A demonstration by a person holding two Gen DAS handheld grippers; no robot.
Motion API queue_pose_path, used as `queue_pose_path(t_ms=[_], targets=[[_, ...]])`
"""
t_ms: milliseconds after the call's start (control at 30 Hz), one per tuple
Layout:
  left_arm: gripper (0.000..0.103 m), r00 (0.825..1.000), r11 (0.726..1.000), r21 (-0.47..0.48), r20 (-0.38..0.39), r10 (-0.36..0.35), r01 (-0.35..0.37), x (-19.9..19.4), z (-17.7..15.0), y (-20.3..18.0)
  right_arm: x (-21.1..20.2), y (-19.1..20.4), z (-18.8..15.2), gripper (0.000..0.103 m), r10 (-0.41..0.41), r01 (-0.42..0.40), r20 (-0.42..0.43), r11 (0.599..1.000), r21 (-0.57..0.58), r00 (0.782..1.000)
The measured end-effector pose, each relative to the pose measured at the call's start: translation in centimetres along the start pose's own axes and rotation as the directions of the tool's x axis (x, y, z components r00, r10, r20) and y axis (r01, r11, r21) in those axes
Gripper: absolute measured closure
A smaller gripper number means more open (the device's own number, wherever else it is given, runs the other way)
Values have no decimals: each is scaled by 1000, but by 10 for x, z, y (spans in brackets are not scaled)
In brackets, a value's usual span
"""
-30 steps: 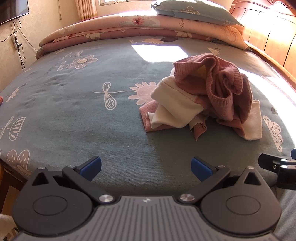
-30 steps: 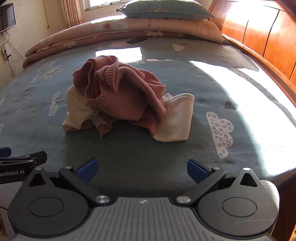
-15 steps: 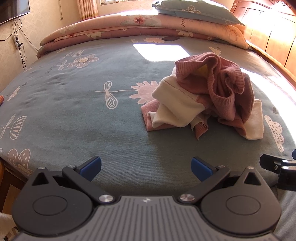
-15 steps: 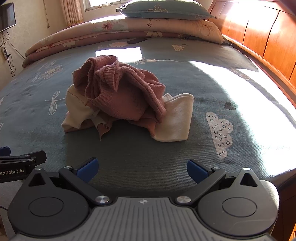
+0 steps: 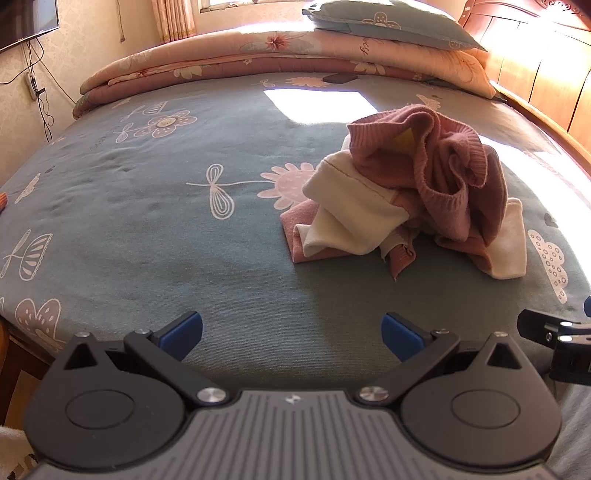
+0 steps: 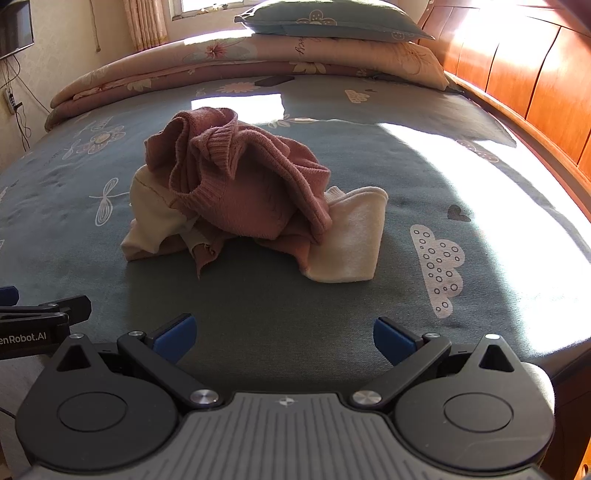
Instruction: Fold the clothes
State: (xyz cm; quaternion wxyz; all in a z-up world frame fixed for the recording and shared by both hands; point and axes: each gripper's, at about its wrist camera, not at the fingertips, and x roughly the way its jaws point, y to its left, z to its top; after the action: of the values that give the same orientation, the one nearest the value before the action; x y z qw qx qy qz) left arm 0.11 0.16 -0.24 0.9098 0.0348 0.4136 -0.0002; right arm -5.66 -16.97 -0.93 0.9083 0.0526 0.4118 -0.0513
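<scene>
Hovering at the near edge of the bed (image 5: 147,229), the left gripper (image 5: 291,330) and right gripper (image 6: 282,334) both stand spread wide, empty. Folding hasn't begun: the pink-and-cream knit sweater (image 6: 236,192) lies crumpled mid-mattress, well apart. Next, I judge, comes reaching for a hem to spread it flat. No containers are visible.

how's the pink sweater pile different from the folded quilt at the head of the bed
The pink and cream sweater lies crumpled in a loose heap mid-bed; the folded quilt is laid flat in neat layers along the far end. The sweater is ribbed knit in plain colours; the quilt is smooth with a floral print. A pillow sits on the quilt; nothing rests on the sweater. Both lie on the grey-blue bedsheet.
</scene>
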Motion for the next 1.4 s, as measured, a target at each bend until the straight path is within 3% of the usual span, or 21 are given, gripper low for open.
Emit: queue_pose_path(t_ms=[800, 1033, 1233, 1400], targets=[[0, 998, 997, -66, -27, -53, 51, 26, 6, 6, 20, 0, 1, 0, -39, 39, 15, 998, -46, 999], [0, 991, 985, -106, -11, -136, 134, 31, 12, 8, 29, -5, 7, 0, 8, -8, 22, 999, -41, 1000], [0, 973, 952, -203, 44, -226, 231, 38, 14, 19, 35, -8, 13, 0, 54, -53, 37, 998, -31, 998], [0, 981, 957, -216, 62, -186, 195, 46, 22, 21, 33, -10, 12, 0, 105, -98, 121, 993, -67, 987]])
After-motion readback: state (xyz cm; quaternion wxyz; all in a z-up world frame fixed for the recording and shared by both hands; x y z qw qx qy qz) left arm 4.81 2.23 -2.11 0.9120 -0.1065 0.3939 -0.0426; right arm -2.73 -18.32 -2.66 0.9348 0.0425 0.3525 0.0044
